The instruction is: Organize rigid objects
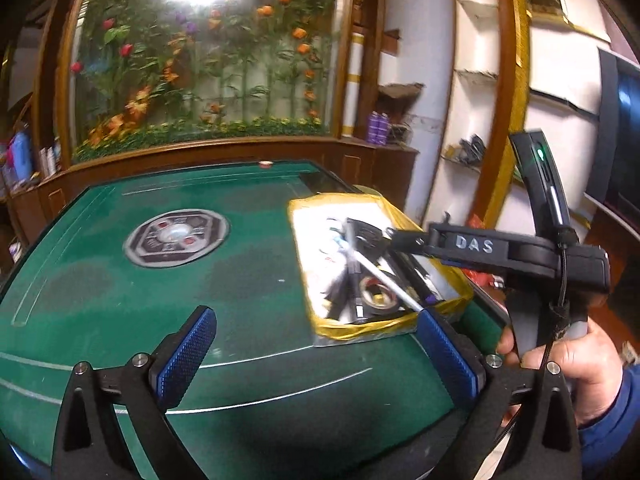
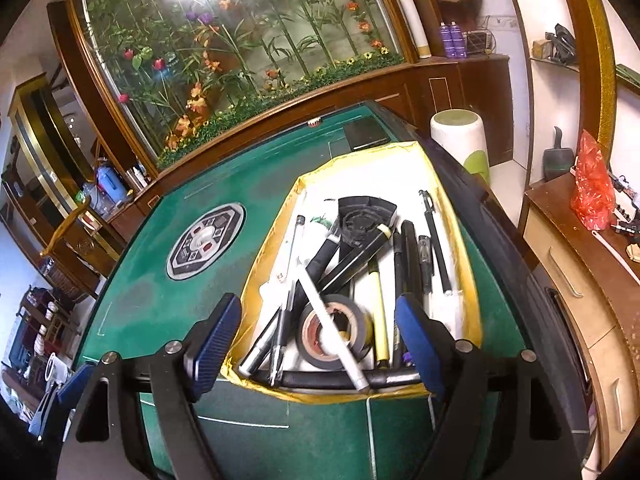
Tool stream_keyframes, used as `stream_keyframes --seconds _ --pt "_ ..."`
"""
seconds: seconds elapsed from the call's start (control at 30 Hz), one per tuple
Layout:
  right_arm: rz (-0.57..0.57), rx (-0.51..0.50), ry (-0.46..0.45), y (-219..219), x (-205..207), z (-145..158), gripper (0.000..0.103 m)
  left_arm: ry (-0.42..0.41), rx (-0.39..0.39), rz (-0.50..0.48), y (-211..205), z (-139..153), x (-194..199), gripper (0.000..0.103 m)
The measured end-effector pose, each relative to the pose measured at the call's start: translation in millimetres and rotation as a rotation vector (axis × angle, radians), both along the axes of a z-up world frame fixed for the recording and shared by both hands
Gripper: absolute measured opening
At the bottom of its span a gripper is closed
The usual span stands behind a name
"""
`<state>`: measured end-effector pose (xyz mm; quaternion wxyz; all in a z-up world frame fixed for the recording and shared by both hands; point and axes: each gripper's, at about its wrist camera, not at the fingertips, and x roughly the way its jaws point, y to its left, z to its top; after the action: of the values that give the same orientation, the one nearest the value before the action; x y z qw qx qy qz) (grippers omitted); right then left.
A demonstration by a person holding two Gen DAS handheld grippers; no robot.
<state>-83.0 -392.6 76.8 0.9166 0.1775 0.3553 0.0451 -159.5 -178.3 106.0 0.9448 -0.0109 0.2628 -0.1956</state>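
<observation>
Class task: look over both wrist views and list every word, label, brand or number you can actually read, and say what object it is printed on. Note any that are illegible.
"DAS": raised white letters on the black arm of the right gripper, seen in the left wrist view.
Markings on the round control panel in the green table: too small and blurred to read.
Print on the pens in the yellow-edged tray: unreadable.
Purple bottles on the cabinet: labels illegible.

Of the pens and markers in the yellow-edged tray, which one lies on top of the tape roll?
The long white pen: it lies diagonally across the black tape roll, over its hole. The other pens lie beside or behind the roll.
</observation>
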Motion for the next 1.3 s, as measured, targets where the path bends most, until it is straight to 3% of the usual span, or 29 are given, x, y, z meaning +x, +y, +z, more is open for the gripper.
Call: stream_keyframes --seconds 0.17,0.33,0.63,0.8,1.03,1.3 --pt "-0.003 -0.017 0.02 15 2 -2 0.081 0.009 -0.044 0.09 32 3 -2 0.102" --pt "-0.021 -0.028 0.031 26 1 -1 0.083 0.005 -0.04 0.098 46 6 -9 0.102" --pt "-0.063 -0.101 0.007 37 -11 8 0.088 -0.031 0.114 0.147 42 10 -22 0.102" --pt "-0.062 -0.096 -0.012 38 -15 10 0.089 -0.061 0.111 0.158 51 16 -29 0.102" --pt "-0.043 -0.093 -0.036 48 -18 16 0.089 -0.09 0.201 0.233 53 25 -42 0.102" --pt "-0.035 -0.136 -0.076 57 -24 23 0.089 -0.155 0.28 0.237 39 23 -54 0.102"
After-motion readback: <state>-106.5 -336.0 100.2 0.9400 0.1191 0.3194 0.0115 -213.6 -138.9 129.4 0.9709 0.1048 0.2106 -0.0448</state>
